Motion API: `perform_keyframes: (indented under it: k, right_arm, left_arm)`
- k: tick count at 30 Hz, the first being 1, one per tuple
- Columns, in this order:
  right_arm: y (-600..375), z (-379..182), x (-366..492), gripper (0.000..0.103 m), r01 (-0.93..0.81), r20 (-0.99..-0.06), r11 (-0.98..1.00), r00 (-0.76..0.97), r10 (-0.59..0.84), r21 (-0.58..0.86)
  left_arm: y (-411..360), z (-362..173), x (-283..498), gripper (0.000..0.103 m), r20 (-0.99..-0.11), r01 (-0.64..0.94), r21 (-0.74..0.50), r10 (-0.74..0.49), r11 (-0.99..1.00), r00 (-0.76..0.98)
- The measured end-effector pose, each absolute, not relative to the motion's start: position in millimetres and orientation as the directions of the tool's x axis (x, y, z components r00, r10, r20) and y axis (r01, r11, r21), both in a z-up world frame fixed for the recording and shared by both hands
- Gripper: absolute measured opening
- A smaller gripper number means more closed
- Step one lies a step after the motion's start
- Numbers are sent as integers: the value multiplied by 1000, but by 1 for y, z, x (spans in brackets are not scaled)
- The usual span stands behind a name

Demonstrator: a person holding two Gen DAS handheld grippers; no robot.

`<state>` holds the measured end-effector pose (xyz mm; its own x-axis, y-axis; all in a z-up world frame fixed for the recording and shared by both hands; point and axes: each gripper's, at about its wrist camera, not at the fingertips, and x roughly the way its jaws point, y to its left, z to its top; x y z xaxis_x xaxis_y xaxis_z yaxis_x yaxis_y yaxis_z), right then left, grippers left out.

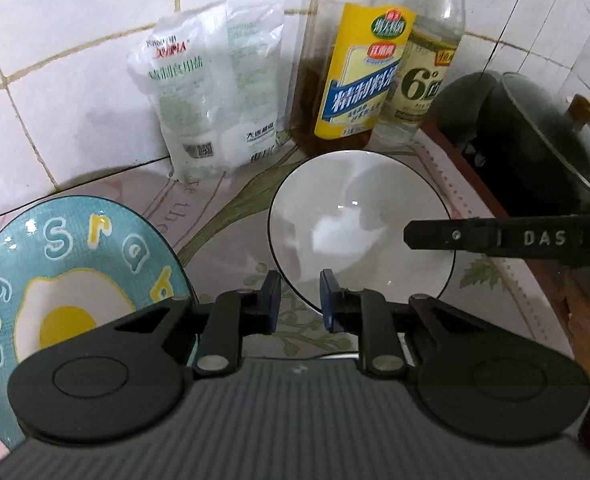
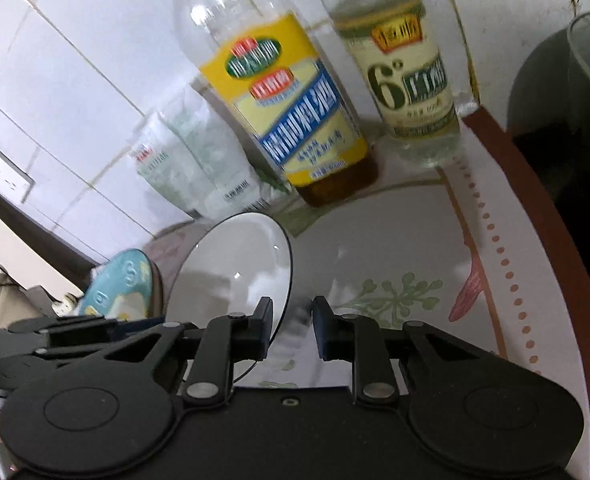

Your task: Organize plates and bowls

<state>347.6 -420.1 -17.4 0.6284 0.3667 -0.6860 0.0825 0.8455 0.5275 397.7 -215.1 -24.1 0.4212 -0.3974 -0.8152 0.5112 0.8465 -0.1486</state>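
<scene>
Left wrist view: the left gripper (image 1: 299, 300) is held low over a floral-printed table covering (image 1: 231, 216), its two blue-padded fingers (image 1: 273, 300) parted by a narrow gap with nothing between them. A round white ceramic bowl with a thin black rim (image 1: 361, 232) is seen just ahead, its near rim lying at the fingertips (whether the rim is touched cannot be told). A teal plate printed with a fried egg and letters (image 1: 75, 280) is set close to the bowl's left, partly hidden by the gripper body. One black finger of the right gripper (image 1: 455, 236), marked "DAS", is stretched across from the right above the bowl's far right rim.

Right wrist view: the right gripper (image 2: 293, 320) is seen with its fingers narrowly parted and empty, the bowl's rim (image 2: 231, 280) lying beside the left finger. Part of the left gripper is visible at lower left.

Room behind the bowl is bounded by a white plastic salt bag (image 1: 211, 92) leaning on the white tiled wall (image 1: 55, 40), a clear bottle with a yellow and blue label (image 1: 351, 80) and a clear bottle marked "6°" (image 1: 423, 80). On the right, a brown edge is followed by a dark pot with a glass lid (image 1: 543, 140). Bare covering is left between bowl and bottles.
</scene>
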Motion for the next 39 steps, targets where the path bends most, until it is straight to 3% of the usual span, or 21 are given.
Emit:
perform_keyframes:
  k: [19,25,39]
  right_arm:
    - [-388,52,278,26,-4,-631,859,677,379,512]
    - [-374,57,260,26,-53,-601,842,676,427,537]
    - [-346,29,265,26,-64,-671,861,599,437,504]
  left_arm:
    - [-174,58,312,19,-763,519,-153,-434,841,479]
    - [-154,64,283,19,-763,485,-156,-416,861,494]
    - [-133,42,280,19,-802,433,-174,-382,885,458]
